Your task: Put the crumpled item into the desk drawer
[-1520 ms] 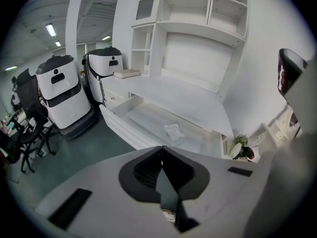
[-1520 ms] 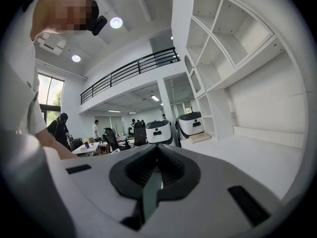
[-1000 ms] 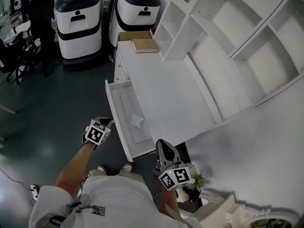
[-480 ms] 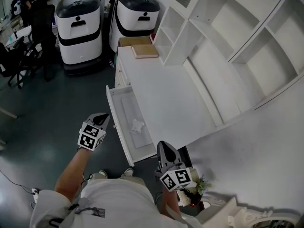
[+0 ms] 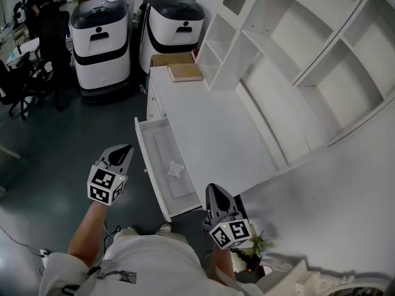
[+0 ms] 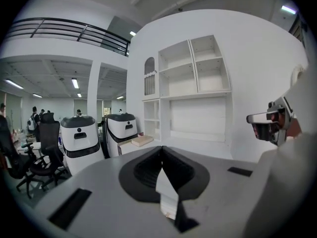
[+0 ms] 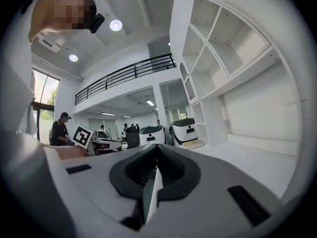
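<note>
White crumpled item lies inside the open drawer of the desk, so the placing looks done. Left gripper, jaws closed and empty, has lifted clear of the drawer's front, pointing almost level. Right gripper, jaws likewise closed on nothing, hovers at the drawer's near end.

Two white-and-black machines stand side by side on the dark floor (black office chairs to their left); a flat brown box lies beside white shelves.
</note>
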Demonstrator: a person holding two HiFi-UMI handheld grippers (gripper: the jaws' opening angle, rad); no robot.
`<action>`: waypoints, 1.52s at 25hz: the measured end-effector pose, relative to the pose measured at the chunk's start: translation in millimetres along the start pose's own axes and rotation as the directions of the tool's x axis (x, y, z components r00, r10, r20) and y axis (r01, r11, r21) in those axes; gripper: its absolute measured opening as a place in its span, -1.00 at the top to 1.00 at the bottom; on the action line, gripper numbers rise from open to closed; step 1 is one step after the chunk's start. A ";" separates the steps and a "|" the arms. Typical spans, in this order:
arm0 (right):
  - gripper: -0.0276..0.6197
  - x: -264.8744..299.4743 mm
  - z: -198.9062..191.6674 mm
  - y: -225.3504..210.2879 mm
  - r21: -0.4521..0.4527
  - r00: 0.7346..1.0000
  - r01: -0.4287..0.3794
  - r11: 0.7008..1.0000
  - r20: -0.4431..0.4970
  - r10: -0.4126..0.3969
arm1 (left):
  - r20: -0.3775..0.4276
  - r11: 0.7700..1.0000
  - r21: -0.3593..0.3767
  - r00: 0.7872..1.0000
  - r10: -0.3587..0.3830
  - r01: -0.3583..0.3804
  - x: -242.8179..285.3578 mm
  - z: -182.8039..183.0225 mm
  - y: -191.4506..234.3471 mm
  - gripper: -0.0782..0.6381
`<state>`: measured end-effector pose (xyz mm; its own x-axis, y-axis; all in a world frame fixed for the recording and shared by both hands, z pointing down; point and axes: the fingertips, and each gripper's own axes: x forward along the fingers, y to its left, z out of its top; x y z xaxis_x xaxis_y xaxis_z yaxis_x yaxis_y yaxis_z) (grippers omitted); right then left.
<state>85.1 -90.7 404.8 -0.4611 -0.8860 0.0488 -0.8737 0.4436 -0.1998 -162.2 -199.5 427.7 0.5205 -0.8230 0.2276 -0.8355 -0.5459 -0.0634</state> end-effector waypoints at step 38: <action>0.89 25.3 32.3 -25.3 -0.050 0.998 0.050 0.997 0.035 -0.048 | 0.222 0.976 -0.065 0.951 0.216 -0.207 -97.0 45.0 42.3 0.74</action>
<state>100.6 -128.8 379.4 -0.4127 -0.9106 0.0237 -0.9023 0.4051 -0.1475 -240.1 -149.8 359.3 0.3532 -0.9354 -0.0132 -0.9347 -0.3523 -0.0458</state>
